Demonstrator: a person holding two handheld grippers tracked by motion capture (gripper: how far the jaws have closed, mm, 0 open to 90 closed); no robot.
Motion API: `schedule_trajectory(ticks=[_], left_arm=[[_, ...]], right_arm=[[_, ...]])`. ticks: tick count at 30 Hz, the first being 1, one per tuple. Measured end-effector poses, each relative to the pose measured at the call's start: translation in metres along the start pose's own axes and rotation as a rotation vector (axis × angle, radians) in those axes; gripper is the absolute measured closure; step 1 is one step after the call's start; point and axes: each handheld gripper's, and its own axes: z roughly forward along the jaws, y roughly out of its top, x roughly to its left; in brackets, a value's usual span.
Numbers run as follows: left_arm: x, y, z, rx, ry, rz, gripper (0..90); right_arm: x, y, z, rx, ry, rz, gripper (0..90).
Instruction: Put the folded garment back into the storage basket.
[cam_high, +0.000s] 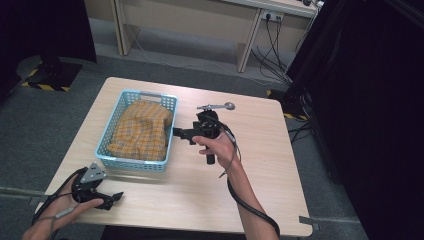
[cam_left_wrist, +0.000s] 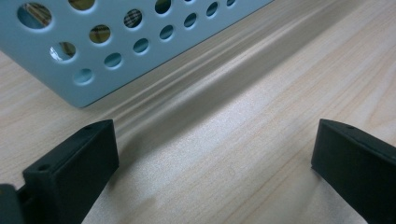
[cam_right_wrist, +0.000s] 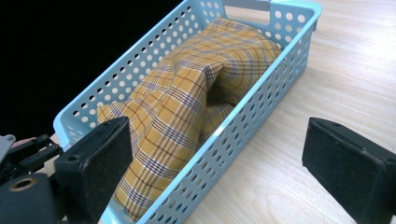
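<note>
Yellow plaid cloth (cam_high: 141, 129) fully inside blue basket (cam_high: 169, 102); placing looks done. Right hand-held gripper (cam_high: 176, 131) just beside basket, jaws apart, empty (likewise left hand-held gripper (cam_high: 118, 196)). Left: retreat.

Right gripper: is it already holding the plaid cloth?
No. In the right gripper view the right gripper has its jaws wide apart beside the basket, and the plaid cloth lies untouched inside it.

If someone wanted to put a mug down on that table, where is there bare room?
The widest bare wood lies right of the right tool, out to the table edge, and along the near edge between both hands. The left tool sits open at the near-left corner. The blue basket is crowded, packed with yellow plaid cloth.
</note>
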Motion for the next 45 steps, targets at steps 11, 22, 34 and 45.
schedule_trajectory(ticks=[11,22,34,45], left_arm=[[0.000,0.000,0.000,0.002,0.000,0.000,0.0],[0.000,0.000,0.000,0.000,0.001,-0.001,0.0],[0.000,0.000,0.000,0.002,0.002,-0.001,0.0],[0.000,0.000,0.000,0.002,0.003,0.000,0.0]], right_arm=[[-0.007,-0.010,-0.004,-0.002,0.002,0.017,5.3],[-0.013,-0.021,-0.007,-0.019,0.017,0.019,3.9],[-0.016,-0.034,-0.007,-0.016,0.012,0.002,3.9],[-0.017,-0.048,-0.008,-0.009,0.027,-0.001,4.0]])
